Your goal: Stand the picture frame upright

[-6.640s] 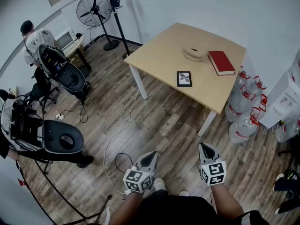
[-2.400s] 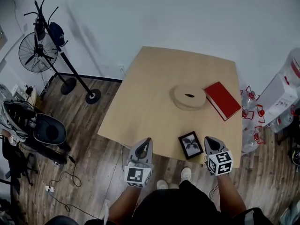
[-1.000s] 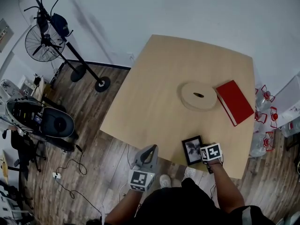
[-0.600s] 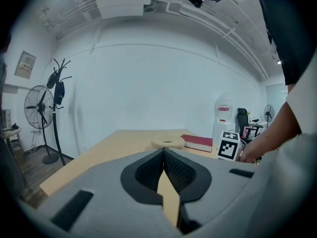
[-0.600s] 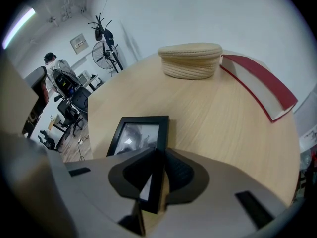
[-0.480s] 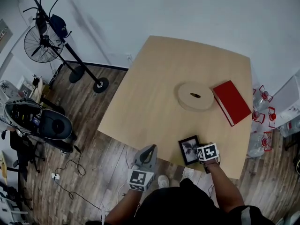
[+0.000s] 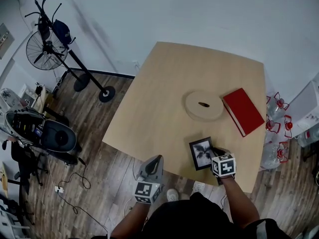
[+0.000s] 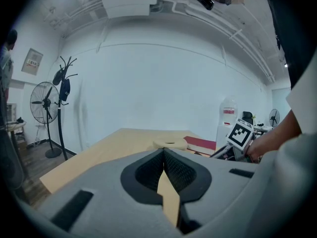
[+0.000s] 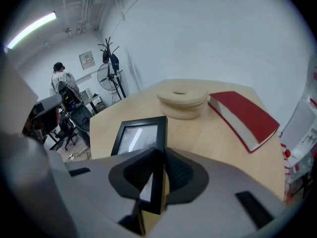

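Note:
The black picture frame holds a black-and-white print and lies face up near the front edge of the light wooden table. My right gripper is shut on its right edge. In the right gripper view the frame's edge sits pinched between the jaws of my right gripper. Whether that edge is off the table I cannot tell. My left gripper hangs just off the table's front edge, left of the frame, shut and empty. In its own view the left gripper has its tips together.
A round wooden disc and a red book lie behind the frame. A fan and a stand are on the floor at the left, water bottles at the right. A person stands far off.
My right gripper came onto the frame's right edge and shut on it. The frame has shifted a little farther in from the table's front edge. The left gripper has stayed put.

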Motion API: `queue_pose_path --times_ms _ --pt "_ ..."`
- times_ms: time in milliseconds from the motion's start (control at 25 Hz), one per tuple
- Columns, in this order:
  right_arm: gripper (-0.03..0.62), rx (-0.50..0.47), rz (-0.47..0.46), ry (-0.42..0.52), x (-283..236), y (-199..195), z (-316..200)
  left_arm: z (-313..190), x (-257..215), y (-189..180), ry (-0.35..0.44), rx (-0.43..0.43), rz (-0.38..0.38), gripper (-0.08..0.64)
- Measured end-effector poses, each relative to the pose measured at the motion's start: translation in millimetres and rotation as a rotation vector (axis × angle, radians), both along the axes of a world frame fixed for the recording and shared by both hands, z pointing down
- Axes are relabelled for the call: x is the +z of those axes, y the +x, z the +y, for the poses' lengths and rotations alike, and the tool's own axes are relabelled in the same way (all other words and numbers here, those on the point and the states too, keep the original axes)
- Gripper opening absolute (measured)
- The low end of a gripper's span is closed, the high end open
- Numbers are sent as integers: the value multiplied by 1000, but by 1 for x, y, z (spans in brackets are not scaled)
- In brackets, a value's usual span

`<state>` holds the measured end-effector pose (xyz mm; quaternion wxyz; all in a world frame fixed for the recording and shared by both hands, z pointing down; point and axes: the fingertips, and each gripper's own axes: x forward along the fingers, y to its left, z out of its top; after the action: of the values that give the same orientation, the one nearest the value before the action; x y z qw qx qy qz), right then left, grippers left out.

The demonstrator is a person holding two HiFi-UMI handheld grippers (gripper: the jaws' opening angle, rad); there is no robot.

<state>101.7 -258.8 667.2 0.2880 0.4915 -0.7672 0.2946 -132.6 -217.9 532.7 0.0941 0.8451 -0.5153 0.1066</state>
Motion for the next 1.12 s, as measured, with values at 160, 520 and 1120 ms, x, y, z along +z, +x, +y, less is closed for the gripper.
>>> queue_pose_path --times_ms 160,520,1120 --pt "66 15 -22 175 -50 13 -19 -9 -8 16 26 -18 24 -5" --pt "66 41 -31 349 -93 54 -41 -27 -19 55 61 -34 20 -5" --pt "67 214 -41 326 -72 55 -85 -72 -12 46 65 59 -6 -5"
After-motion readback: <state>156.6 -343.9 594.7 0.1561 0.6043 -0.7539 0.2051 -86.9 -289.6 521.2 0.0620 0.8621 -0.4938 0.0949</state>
